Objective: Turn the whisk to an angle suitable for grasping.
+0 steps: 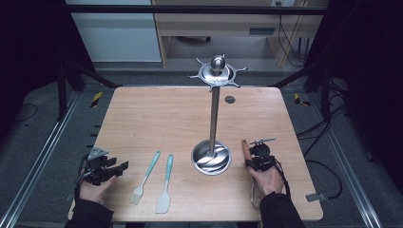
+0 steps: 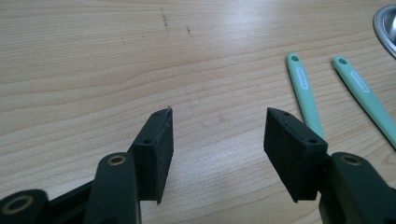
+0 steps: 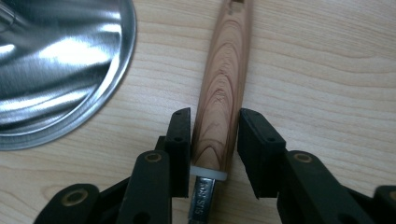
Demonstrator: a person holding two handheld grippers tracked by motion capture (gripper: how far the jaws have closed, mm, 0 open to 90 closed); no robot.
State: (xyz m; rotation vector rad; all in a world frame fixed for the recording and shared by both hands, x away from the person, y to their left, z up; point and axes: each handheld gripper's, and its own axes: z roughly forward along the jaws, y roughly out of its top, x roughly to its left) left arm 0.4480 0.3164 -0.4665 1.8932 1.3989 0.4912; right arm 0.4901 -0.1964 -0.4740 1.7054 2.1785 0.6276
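Right gripper view had the wooden handle [image 3: 223,93] lying flat on the tabletop [image 3: 327,70] just beside the steel stand base [image 3: 56,70]. The right gripper [image 3: 214,133] fingers straddled it; left one touching, right one a hair off, so not clamped yet. The left gripper [image 2: 218,140] sat wide open holding nothing, near two mint spatulas [image 2: 303,88].

Brush [image 1: 145,178] & spatula [image 1: 165,185] lie side by side left of stand base [image 1: 211,158]; wooden-handled utensil [image 1: 245,148], maybe a whisk, just right of it

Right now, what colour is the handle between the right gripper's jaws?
Light brown wood grain, handle, clearest in the right gripper view.
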